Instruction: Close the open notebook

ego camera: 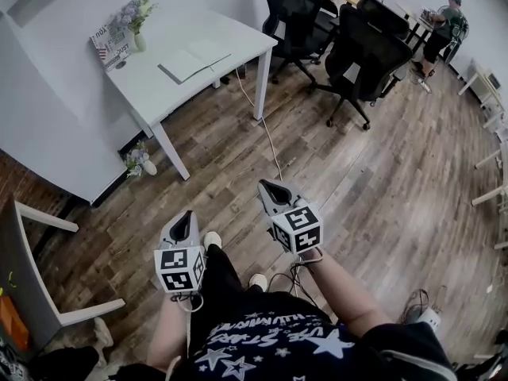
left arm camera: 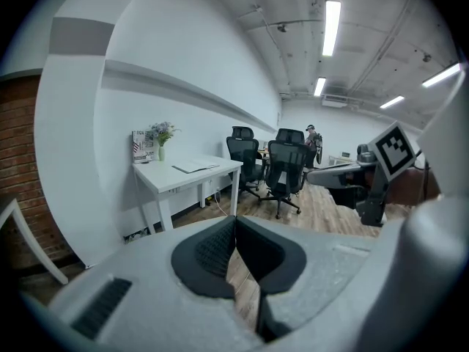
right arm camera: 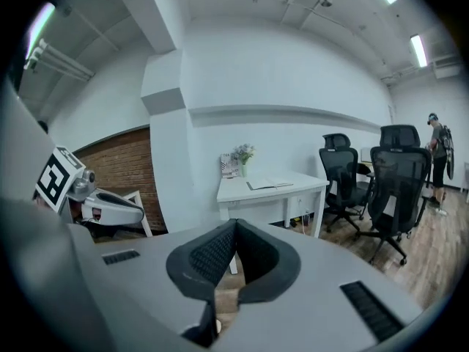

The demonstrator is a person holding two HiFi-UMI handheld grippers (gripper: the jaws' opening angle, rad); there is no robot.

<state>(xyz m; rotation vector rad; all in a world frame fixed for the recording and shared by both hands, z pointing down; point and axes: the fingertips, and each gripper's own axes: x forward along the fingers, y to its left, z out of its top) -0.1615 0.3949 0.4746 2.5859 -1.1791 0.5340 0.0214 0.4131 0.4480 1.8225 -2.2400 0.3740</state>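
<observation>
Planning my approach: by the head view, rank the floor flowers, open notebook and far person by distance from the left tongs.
1. Floor flowers, by the wall, left.
2. Notebook, on the white table.
3. Person, far right corner.

- Left tool (ego camera: 183,214), right tool (ego camera: 265,184): pale grey shells, tapered noses, black ribbed pads (left arm camera: 209,251).
- Marker cube (ego camera: 179,269) at the rear of each tool: white faces with black square codes.
- Thin cables (ego camera: 295,275) hang from the tools' rear ends.
- Black short-sleeved shirt (ego camera: 270,340) with white stars and lettering.
- Black trousers (ego camera: 218,280), white shoes (ego camera: 212,240).
</observation>
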